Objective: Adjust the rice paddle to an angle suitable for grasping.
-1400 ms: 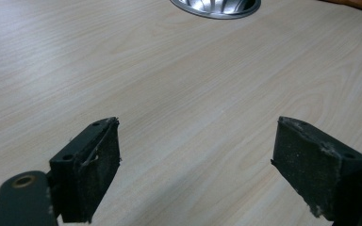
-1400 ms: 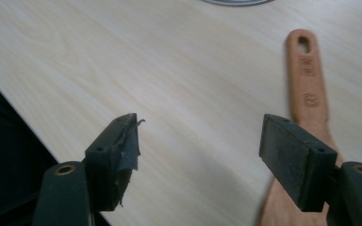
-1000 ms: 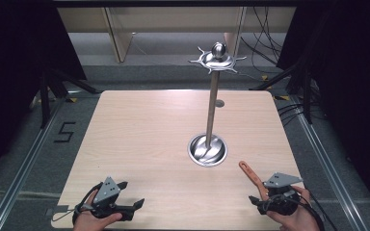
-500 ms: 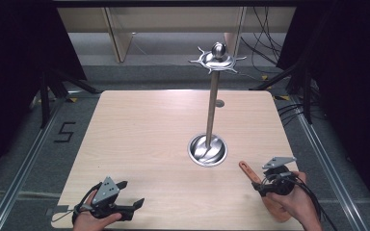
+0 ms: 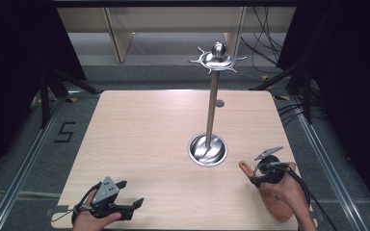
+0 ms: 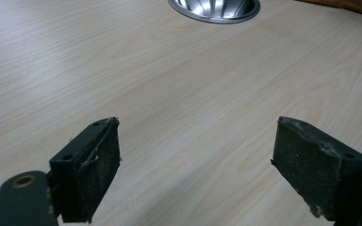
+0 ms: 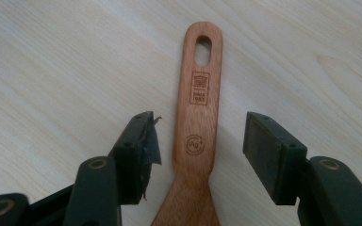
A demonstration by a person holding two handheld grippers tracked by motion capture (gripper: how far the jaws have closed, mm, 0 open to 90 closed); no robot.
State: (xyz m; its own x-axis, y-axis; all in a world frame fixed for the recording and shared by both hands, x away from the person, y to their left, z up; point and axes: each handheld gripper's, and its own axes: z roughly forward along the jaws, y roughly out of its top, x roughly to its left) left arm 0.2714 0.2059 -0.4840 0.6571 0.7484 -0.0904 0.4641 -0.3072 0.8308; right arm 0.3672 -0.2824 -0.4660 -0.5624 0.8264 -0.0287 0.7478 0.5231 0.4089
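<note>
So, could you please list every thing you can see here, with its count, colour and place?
Table: one, light wood, centre of the high view.
Metal stand: one, silver, upright on the table's right half, with a round base and a hooked top.
Wooden spatula: one, reddish brown, flat on the table near the right front corner, its handle between the right gripper's jaws, untouched.
Floor mark "5": one, black, left of the table.
Left gripper: one, black, front left, jaws open over bare wood.
Right gripper: one, black, front right, jaws open.
</note>
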